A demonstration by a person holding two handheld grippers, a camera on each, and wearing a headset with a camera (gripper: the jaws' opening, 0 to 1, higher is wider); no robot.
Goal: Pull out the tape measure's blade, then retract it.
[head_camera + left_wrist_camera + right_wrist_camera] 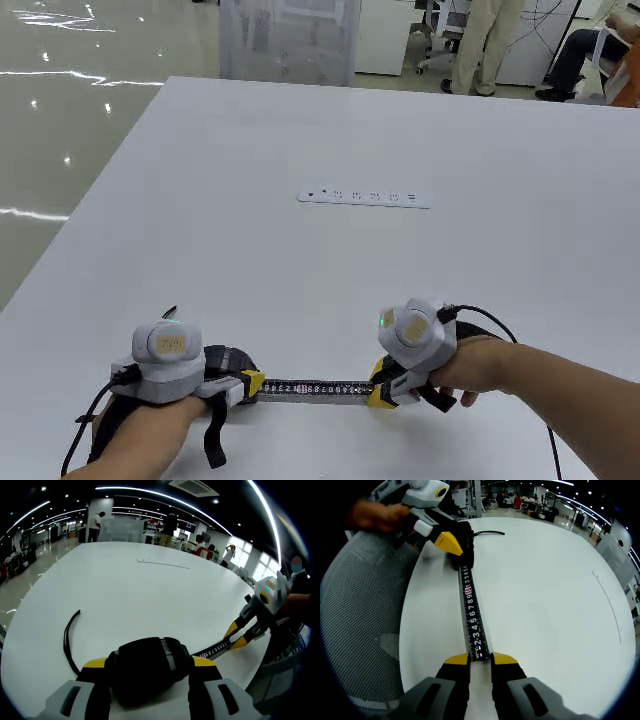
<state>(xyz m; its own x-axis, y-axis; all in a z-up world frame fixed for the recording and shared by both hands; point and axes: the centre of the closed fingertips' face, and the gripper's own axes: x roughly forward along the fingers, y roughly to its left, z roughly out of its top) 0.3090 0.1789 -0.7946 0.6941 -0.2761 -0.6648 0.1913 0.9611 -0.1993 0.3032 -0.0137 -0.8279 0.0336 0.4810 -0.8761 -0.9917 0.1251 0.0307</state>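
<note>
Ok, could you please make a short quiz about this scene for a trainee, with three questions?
1. True or false: the left gripper holds the tape measure's case.
2. The blade is: A) fully retracted; B) stretched from the case to the right gripper, which is shut on its end; C) lying loose, away from both grippers.
3. Which white thing lies farther back on the table?
Key: 1 true; 2 B; 3 the power strip.

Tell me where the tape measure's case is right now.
In the head view the black case sits low left, near the table's front edge, clamped in the left gripper; its blade runs to the right gripper.
</note>
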